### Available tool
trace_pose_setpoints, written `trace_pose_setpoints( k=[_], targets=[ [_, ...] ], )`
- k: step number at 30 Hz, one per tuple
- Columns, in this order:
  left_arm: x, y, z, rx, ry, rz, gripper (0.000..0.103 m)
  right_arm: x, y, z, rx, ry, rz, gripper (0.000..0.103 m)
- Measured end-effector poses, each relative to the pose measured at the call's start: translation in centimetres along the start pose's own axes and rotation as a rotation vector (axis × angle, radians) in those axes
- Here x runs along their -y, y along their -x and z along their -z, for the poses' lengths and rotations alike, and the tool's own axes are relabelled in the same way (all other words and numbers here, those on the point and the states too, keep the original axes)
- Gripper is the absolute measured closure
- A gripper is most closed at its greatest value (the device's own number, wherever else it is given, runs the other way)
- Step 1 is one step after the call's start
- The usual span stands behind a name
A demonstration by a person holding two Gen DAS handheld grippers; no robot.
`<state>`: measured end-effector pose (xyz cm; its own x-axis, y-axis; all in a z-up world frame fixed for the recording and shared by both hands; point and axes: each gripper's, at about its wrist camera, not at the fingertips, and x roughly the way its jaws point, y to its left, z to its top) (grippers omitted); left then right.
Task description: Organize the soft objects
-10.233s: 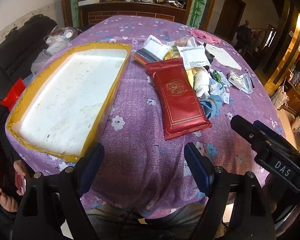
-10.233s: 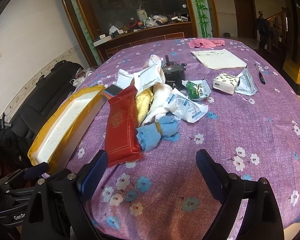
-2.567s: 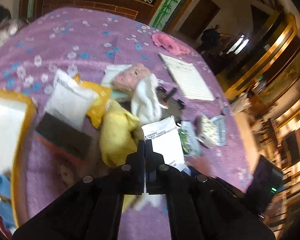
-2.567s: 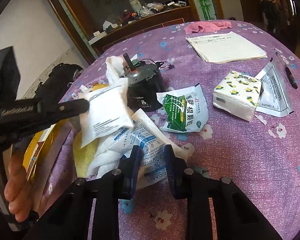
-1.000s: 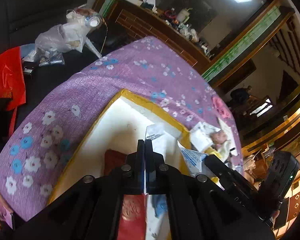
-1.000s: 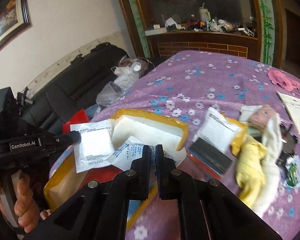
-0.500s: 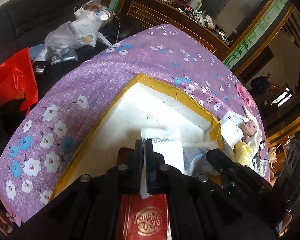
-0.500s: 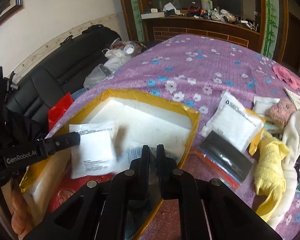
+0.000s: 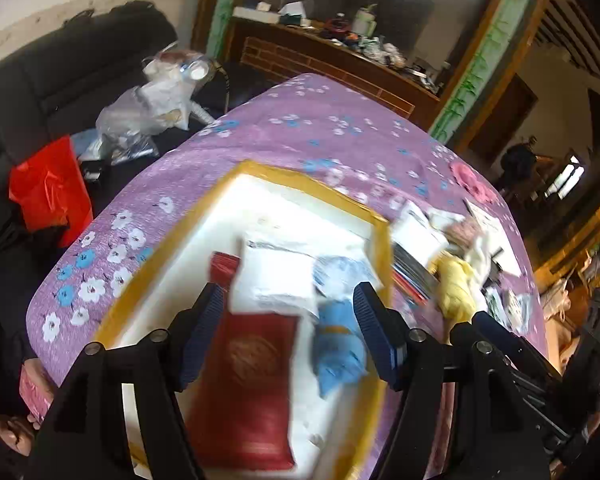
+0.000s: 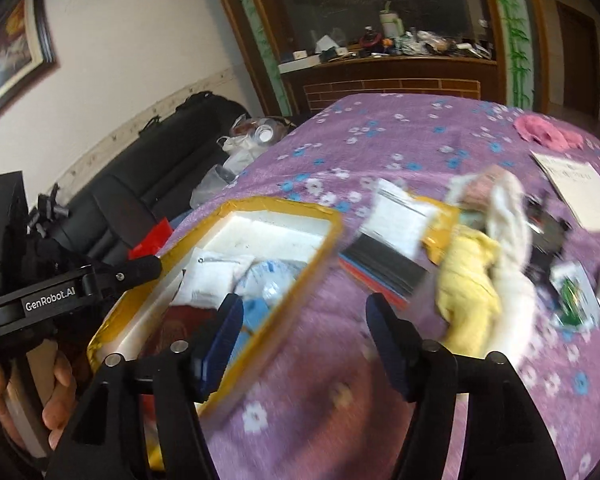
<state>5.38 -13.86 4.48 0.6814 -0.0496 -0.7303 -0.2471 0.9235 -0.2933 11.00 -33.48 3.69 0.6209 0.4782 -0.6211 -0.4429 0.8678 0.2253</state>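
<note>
A yellow-rimmed white foam box holds a red packet, a white pouch, a blue-printed pouch and a blue cloth. My left gripper hovers above them with its jaws opening; nothing is pressed between the pads. My right gripper is over the box's right rim and the purple tablecloth, its jaws also opening and empty. A yellow cloth, a white cloth, another white pouch and a dark zip bag lie right of the box.
A pink cloth, a paper sheet, a green packet and a dark motor sit further right. Left of the table stand a black sofa with a plastic bag and a red bag.
Both grippers have gone from shut to open, and the white pouch and the printed pouch now lie in the box. The right gripper has swung right, off the box.
</note>
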Motion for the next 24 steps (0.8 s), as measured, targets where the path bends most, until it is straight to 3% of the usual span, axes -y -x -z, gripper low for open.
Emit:
trace_pose_setpoints(
  k=[16,24],
  targets=[
    [9.0,3.2,6.1,-0.104,-0.137,0.146,0.036,5.3,11.2,5.9,0.027,-0.117,0.048,0.027],
    [11.3,3.8,8.0,-0.146,-0.182,0.171,0.036,7.7,15.0,8.7,0.019,-0.194,0.058,0.023]
  ],
)
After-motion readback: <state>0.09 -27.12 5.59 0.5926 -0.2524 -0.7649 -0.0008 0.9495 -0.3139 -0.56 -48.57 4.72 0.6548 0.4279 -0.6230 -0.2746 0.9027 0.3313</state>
